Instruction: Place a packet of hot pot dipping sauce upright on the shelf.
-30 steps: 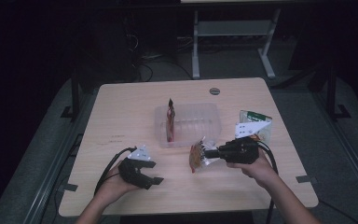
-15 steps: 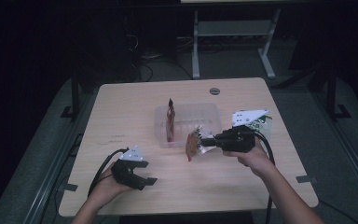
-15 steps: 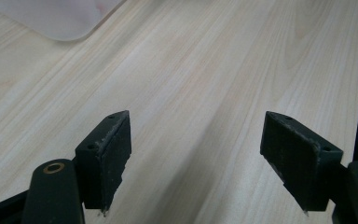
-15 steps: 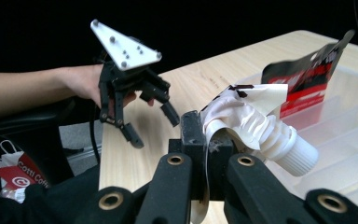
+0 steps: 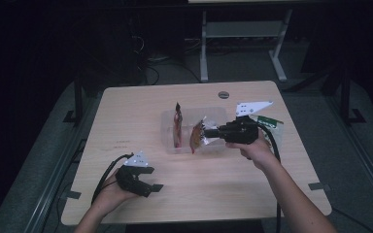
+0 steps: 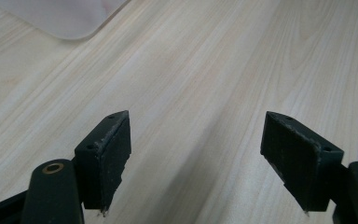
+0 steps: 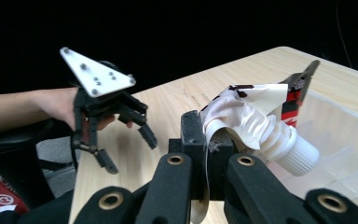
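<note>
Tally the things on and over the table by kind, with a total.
Spouted foil pouches: 2, one standing in the tub, one held by the right gripper
Clear plastic tub: 1
Green-and-white packet: 1
Black two-jaw grippers: 2, left gripper, right gripper
Total: 6

— What is the held thing?
— A spouted pouch (image 7: 254,116): crinkled white foil with a ribbed white screw cap, orange-brown on its printed face.
— Where is it?
— Pinched by its edge, tilted, over the clear plastic bin (image 5: 216,116), beside a standing red pouch (image 5: 178,127).
</note>
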`<state>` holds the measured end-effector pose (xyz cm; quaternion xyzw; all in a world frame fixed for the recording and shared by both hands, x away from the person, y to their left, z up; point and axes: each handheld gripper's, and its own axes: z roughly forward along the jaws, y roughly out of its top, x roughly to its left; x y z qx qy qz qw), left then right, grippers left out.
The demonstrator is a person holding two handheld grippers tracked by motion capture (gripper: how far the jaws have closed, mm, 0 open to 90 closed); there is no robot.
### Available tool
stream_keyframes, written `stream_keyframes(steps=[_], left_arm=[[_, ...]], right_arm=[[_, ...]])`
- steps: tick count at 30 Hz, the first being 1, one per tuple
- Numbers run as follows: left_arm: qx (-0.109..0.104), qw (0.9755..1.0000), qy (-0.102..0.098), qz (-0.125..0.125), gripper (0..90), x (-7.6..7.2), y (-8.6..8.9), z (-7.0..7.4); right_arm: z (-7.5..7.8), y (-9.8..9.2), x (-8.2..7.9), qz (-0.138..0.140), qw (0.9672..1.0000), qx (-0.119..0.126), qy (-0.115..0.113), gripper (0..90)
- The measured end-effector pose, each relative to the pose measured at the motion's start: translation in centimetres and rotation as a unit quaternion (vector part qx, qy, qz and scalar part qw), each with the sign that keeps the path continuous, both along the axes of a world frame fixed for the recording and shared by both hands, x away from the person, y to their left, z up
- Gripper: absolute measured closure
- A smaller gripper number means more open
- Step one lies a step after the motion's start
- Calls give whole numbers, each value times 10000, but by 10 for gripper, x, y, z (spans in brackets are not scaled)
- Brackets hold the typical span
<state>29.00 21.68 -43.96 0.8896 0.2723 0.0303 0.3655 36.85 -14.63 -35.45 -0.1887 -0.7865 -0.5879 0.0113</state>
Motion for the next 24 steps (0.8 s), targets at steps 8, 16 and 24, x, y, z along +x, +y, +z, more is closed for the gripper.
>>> stream_keyframes(steps=[8,16,24], left_arm=[[-11,10000,21,-4,241,1,0,-1],[-8,10000,57,8,241,0,-1,-2],[12,10000,44,-42,241,0,-3,-2]], right_arm=[[-3,2,15,-116,9999,-48,45,890],[-8,3,29,-258,9996,-48,77,890],[-17,5,32,-289,9994,-102,166,890]])
